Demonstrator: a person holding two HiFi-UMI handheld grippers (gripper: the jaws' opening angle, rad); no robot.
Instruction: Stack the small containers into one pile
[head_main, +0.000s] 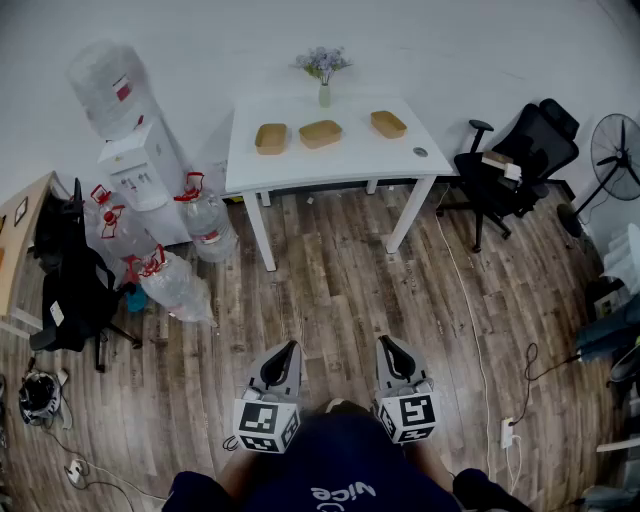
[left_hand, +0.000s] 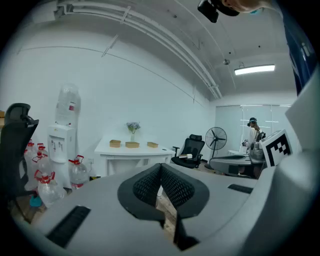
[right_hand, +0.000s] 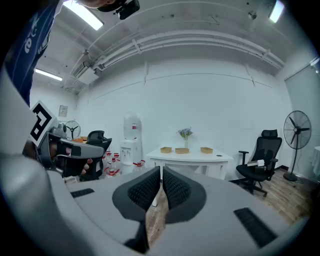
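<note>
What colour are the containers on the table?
Tan brown, all three containers; clearest in the head view.

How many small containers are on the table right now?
3, all on the white table: left container, middle container in front of the vase, right container. They sit apart, unstacked. None appears hidden.

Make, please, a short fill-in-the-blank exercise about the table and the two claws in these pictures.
1. On the white table lie ___ small containers, all apart.
2. The vase behind them holds ___.
3. The left claw and the right claw are both ___ and hold nothing.
Missing words: three; flowers; shut.
</note>
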